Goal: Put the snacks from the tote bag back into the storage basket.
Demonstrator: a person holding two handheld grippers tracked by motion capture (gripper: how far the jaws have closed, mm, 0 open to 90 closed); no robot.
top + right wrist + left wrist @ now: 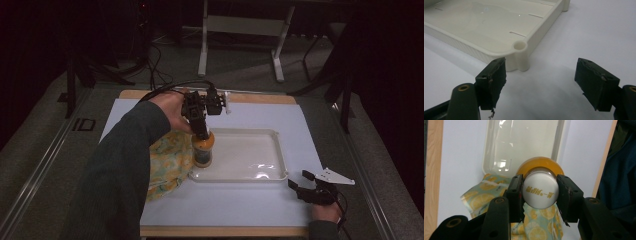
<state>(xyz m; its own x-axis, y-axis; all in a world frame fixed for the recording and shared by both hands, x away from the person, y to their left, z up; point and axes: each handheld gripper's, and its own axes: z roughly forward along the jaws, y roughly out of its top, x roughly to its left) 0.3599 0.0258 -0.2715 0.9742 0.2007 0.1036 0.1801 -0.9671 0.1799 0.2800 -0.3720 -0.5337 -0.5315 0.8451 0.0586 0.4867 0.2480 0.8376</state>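
An orange juice bottle (203, 149) with a white cap (539, 190) stands upright at the left end of the cream tray (260, 177). My left gripper (202, 131) points down over it, and its jaws are shut on the cap from both sides (539, 192). A lemon-print pouch (170, 160) lies on the white mat just left of the tray, partly under my sleeve; in the left gripper view the pouch (481, 197) shows below the bottle. My right gripper (299, 181) rests low at the tray's near right corner, open, with nothing between its fingers (540, 82).
The tray's corner post (520, 53) stands just ahead of the right gripper's left finger. The white mat (240, 205) covers a wooden tabletop whose edge (225, 231) runs along the front. Table legs and cables stand on the dark floor beyond.
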